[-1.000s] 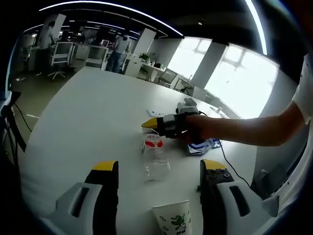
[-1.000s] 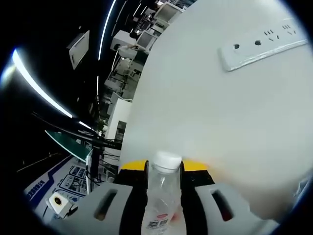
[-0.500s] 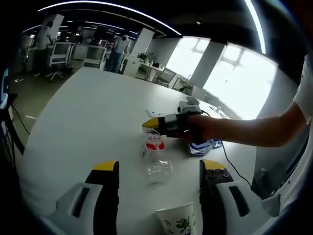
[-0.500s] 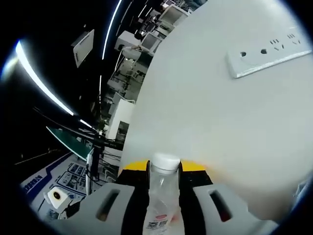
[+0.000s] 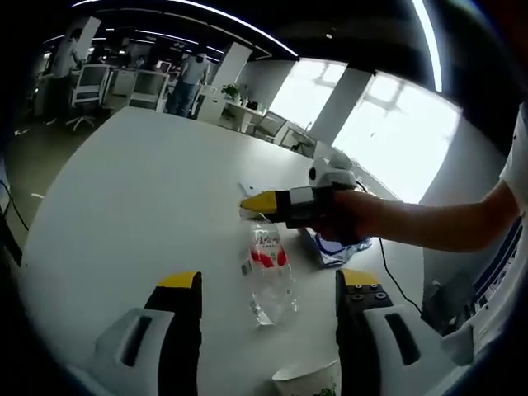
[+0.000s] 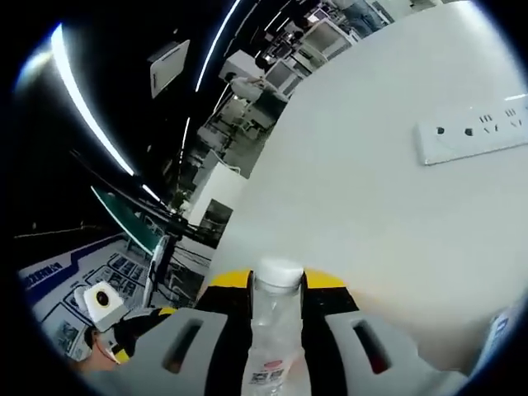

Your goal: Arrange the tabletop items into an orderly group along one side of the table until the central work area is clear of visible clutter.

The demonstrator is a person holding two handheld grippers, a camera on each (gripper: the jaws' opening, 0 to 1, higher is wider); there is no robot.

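Currently the right gripper (image 6: 276, 289) pinches an empty, white-capped clear water bottle (image 5: 268, 272) with an unreadable red-and-white label; the left gripper (image 5: 260, 285) stands spread beside a paper cup (image 5: 307, 384).

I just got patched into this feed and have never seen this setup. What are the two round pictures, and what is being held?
There is no robot arm here. A person holds hand-held tongs in each hand, and a fisheye camera rides on each pair, looking along its two jaws.

In the left gripper view, the left tongs hang open above a white table. The right tongs reach in from the right, held by the person's hand, and they are clamped on a clear bottle with a red label. A paper cup stands near the bottom edge, and a blue-and-white wrapper lies beyond the hand.

The right gripper view looks along the right tongs: the bottle's white cap sits between the jaws. A white power strip lies on the table beyond.
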